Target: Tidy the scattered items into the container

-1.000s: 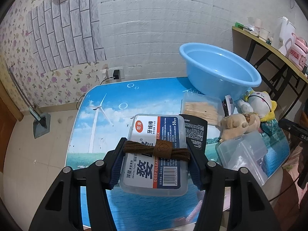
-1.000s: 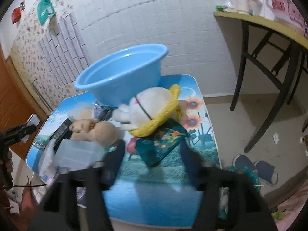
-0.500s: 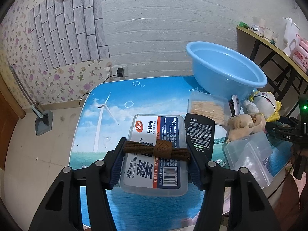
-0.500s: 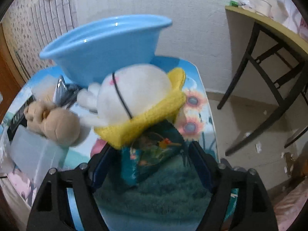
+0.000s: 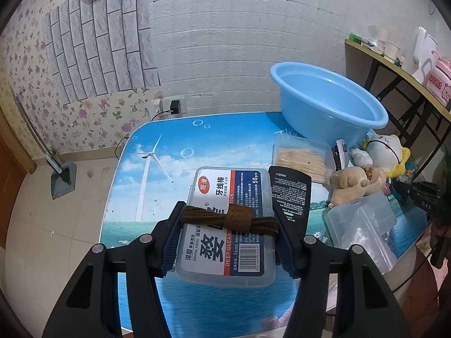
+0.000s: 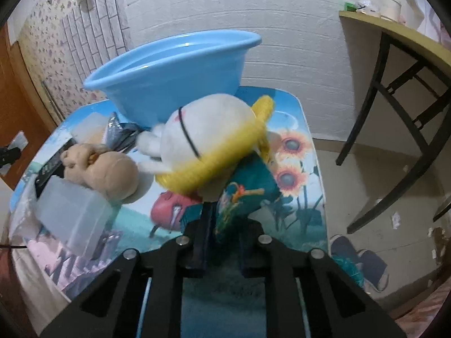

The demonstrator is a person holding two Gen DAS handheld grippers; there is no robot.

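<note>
Blue basin (image 5: 329, 107) is set at the tabletop's (image 5: 157, 169) far right corner, nothing seen in it; clutter lies just beside it. White plush (image 6: 208, 138) is pinched at its teal skirt by the right gripper (image 6: 224, 225), fingers closed on cloth, likely for lifting into the basin. Floss box (image 5: 228, 225) is clamped across its width by the left gripper (image 5: 228, 235). Brown cord (image 5: 229, 217) lies on the box; whether it is gripped too cannot be told.

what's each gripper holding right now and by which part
The left gripper clamps a brown hair tie by its two ends, over the floss box. The right gripper pinches the teal packet at its near edge, under the white plush.
</note>
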